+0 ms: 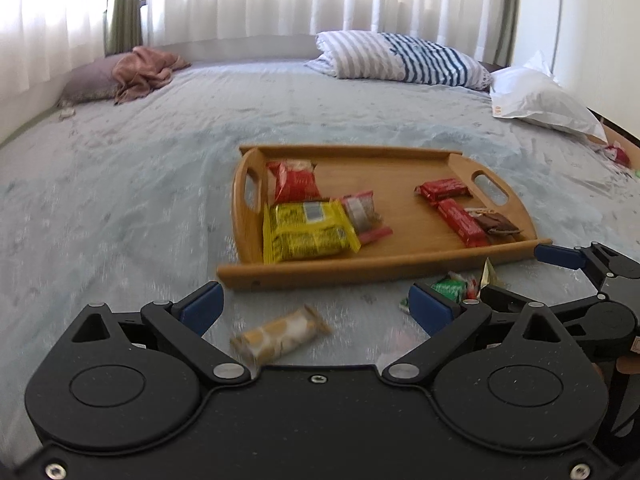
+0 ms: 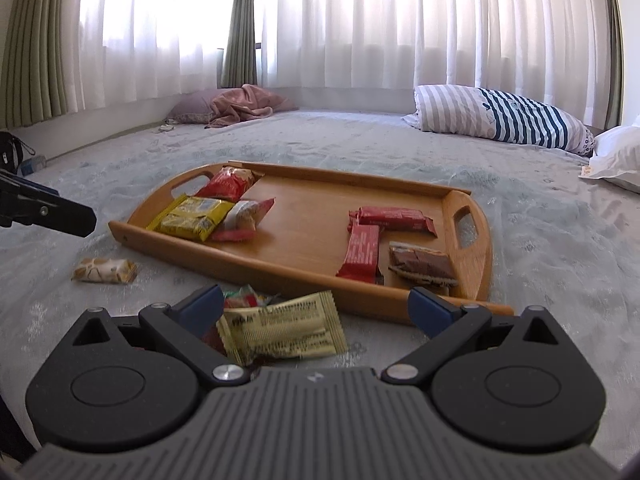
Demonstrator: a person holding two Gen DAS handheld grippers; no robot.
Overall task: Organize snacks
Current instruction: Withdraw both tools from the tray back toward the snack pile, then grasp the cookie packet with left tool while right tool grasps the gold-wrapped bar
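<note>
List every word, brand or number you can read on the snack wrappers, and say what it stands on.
None can be read.
Pale yellow packet between the right tongs: dark print in rows, too blurred.
Yellow pack on the wooden tray: grey label, illegible.
Red bars: small white print, too small.
White bag: orange mark, unreadable.

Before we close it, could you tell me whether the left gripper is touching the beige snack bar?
Apart. The left wrist view shows the snack bar lying on the bed between the open left gripper fingers, with bedding visible either side.
</note>
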